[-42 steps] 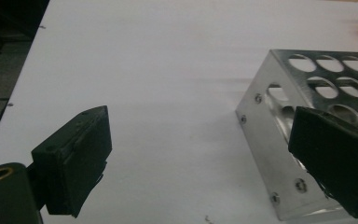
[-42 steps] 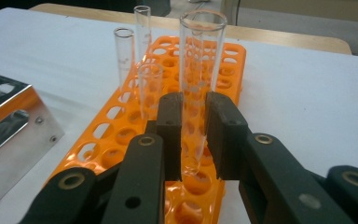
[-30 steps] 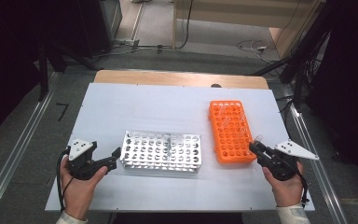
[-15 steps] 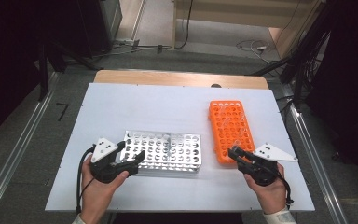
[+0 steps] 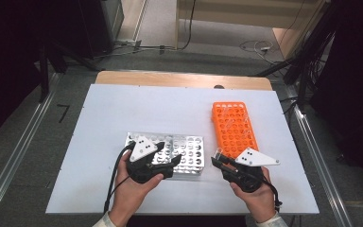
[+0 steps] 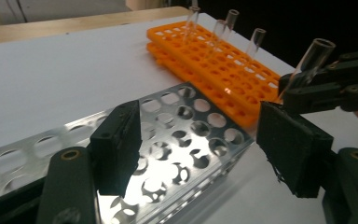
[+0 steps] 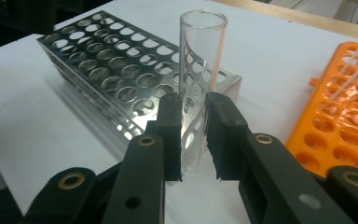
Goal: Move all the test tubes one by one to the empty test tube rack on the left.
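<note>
The right gripper (image 7: 193, 135) is holding a clear glass tube (image 7: 200, 70) tight between its two black jaws. The tube is standing almost straight up, with its open end on top. In the high view the right gripper (image 5: 219, 161) is hanging over the white table (image 5: 104, 113), in the gap between the silver rack (image 5: 189, 151) and the orange rack (image 5: 234, 127). The tube (image 5: 219, 153) is sitting at its tip there, up off the table. The left gripper (image 6: 196, 140) is reaching over the near end of the silver rack (image 6: 186, 126). Its jaws are half open and have just been closing. One jaw is sitting over the holes of the rack and the other is hanging past the rack's end, not squeezing it. Three more tubes (image 6: 256, 39) are standing in the orange rack (image 6: 214, 60). The two racks are lying near each other on the table, not touching.
</note>
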A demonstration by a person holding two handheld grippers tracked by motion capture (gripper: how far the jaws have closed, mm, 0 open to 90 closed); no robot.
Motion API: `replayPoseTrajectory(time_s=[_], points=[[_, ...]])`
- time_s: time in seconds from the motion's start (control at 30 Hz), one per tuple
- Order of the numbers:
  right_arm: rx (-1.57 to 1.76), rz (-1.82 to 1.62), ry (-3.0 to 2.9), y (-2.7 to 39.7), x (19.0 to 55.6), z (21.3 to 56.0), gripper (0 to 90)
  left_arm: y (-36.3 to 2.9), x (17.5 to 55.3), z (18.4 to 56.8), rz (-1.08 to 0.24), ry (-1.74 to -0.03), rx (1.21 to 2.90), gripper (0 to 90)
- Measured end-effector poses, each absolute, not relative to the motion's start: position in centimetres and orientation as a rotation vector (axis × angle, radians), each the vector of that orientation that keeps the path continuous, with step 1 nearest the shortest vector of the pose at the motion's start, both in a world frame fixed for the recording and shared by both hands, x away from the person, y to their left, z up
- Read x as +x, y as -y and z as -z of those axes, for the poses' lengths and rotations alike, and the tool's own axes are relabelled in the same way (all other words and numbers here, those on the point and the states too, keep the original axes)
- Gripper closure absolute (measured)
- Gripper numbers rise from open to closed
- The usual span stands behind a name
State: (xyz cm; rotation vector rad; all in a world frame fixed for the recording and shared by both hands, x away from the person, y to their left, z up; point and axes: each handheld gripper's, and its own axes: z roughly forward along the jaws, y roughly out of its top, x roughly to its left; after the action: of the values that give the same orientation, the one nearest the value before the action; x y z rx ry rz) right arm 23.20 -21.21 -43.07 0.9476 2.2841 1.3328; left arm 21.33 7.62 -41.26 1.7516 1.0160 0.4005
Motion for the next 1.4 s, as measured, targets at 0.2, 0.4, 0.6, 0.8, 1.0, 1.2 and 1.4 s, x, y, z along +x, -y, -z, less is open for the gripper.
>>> replayPoseTrajectory(time_s=[0.2,0.4,0.6,0.8,1.0,1.2,1.4], points=[[0.912,-1.353,-2.314,20.4,22.6,42.7,73.5,-5.8,21.2,40.6,-0.365,-0.954,1.762,36.1],[0.857,-1.372,-2.372,18.7,21.5,42.6,73.5,-3.9,20.5,40.3,-0.322,-0.879,1.795,38.0],[0.817,-1.371,-2.409,17.6,21.1,42.7,73.5,-3.1,20.0,40.4,-0.304,-0.837,1.821,47.2],[0.795,-1.372,-2.436,16.8,21.1,43.0,73.5,-3.0,20.0,40.7,-0.305,-0.797,1.852,68.7],[0.801,-1.371,-2.442,16.6,21.1,43.1,72.4,-3.2,20.1,40.8,-0.316,-0.786,1.869,76.2],[0.774,-1.409,-2.418,16.7,20.8,42.8,51.0,-3.9,20.2,40.5,-0.314,-0.799,1.861,76.4],[0.801,-1.427,-2.379,17.4,20.9,42.7,34.4,-5.9,20.4,39.9,-0.339,-0.838,1.833,76.4]])
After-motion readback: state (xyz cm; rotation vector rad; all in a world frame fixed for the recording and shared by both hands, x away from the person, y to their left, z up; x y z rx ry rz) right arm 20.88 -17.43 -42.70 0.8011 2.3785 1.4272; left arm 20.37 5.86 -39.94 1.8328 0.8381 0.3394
